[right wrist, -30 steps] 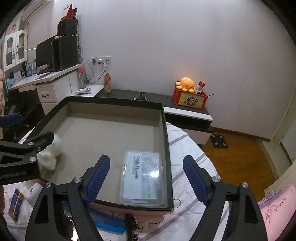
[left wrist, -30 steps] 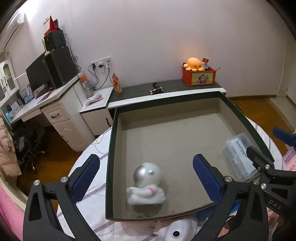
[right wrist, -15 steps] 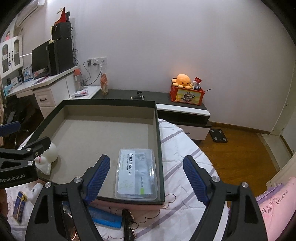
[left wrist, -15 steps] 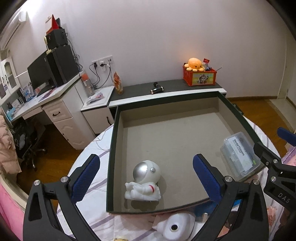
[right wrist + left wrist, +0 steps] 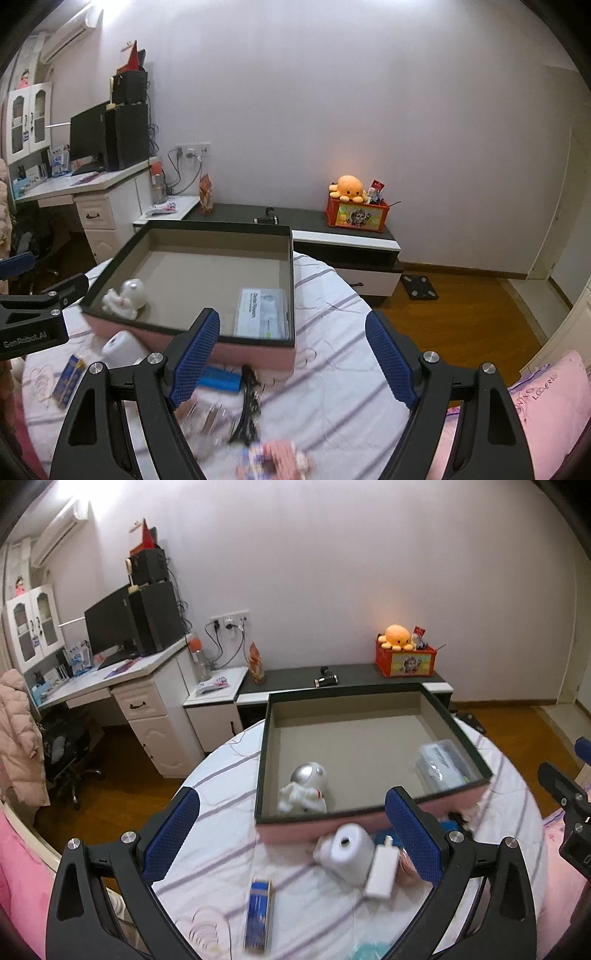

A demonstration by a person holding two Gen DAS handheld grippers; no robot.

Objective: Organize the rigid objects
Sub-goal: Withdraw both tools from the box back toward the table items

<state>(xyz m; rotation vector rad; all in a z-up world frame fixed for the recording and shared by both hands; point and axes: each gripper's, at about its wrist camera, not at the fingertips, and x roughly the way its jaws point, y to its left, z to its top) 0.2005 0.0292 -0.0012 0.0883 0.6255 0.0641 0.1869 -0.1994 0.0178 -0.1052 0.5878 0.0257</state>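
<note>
With both sets of jaws standing wide apart and nothing between them, I've got no object in hand right now. Left gripper (image 5: 291, 830) and right gripper (image 5: 291, 354) both hang above the near edge of the table (image 5: 221, 775), which has a striped cloth over it.

Done so far, as I read it: two items sit in the box (image 5: 373, 692). Astronaut figure (image 5: 304, 788) lies just beyond the left jaws, in the box's near corner on that side. Clear plastic case (image 5: 263, 313) lies beyond the right jaws, against the box wall on that side. Rest of the box floor is bare.

Left to do, judging by what's loose on the cloth: white round-holed gadget (image 5: 345, 853) sits between the left jaws' tips, just outside the box's near wall, with a small white block (image 5: 382, 875) touching it. Blue pack (image 5: 258, 914) lies nearer to me, inside the left jaws' span. Under the right jaws: a flat blue item (image 5: 221, 380) tight against the box wall, a black clip-like thing (image 5: 248, 410), blurry clear pieces and a pink-white packet at the bottom edge, too smeared to name.

My call: early-to-middle, two in, at least five or six still out. White gadget looks like the handiest next pick for the left side.
</note>
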